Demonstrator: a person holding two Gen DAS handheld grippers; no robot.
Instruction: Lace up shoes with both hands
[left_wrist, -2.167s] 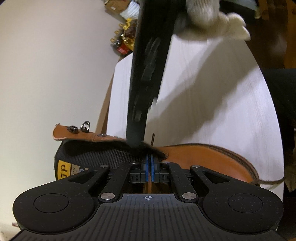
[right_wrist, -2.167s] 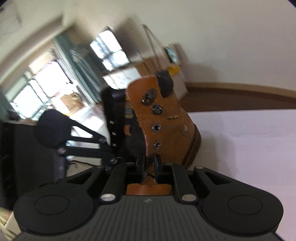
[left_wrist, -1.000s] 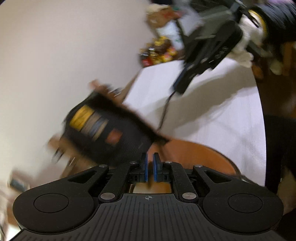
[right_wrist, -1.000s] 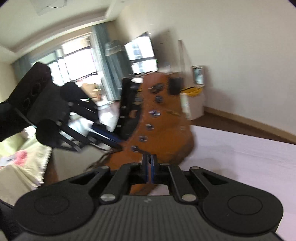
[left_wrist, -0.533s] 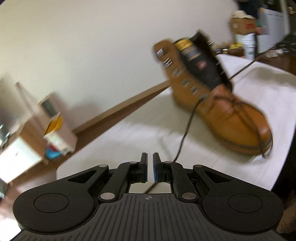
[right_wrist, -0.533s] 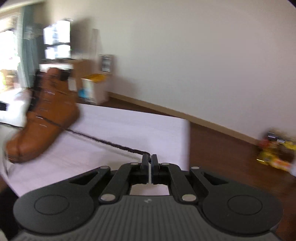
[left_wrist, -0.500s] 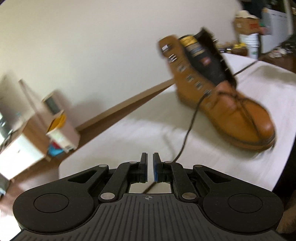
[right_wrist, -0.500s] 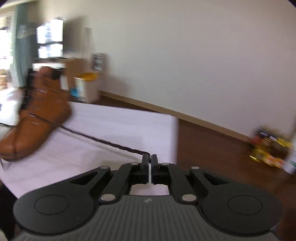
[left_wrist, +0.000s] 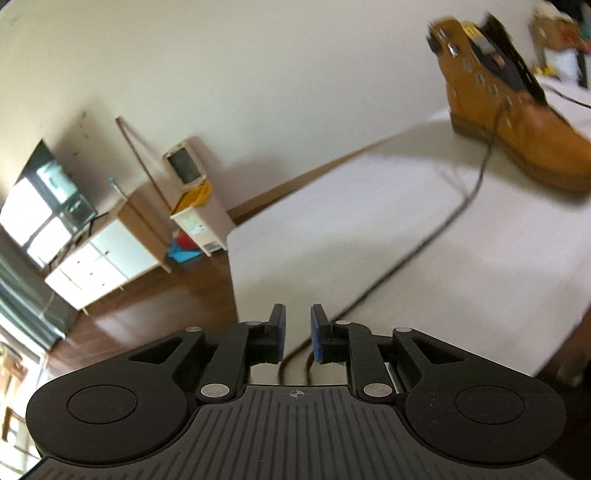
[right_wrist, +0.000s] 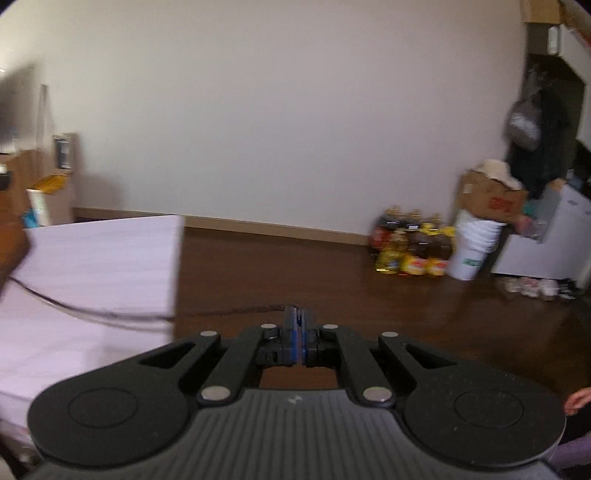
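A tan leather boot (left_wrist: 513, 110) with a black tongue stands on the white table (left_wrist: 369, 221) at the far right of the left wrist view. A dark lace (left_wrist: 443, 229) runs from its eyelets across the table and passes between the fingers of my left gripper (left_wrist: 297, 326), which stands slightly open with the lace loose in the gap. My right gripper (right_wrist: 294, 325) is shut on the other lace end (right_wrist: 229, 310), pulled taut out past the table's right edge. The boot is out of the right wrist view.
A white bin (left_wrist: 195, 206) and a low white cabinet (left_wrist: 99, 258) stand on the brown floor left of the table. Bottles (right_wrist: 410, 247), a white bucket (right_wrist: 472, 251) and a cardboard box (right_wrist: 487, 195) stand by the wall on the right.
Both grippers have drawn farther away from the boot, pulling the laces out sideways. My left gripper's fingers have parted a little around the lace. The right view has swung past the table's edge.
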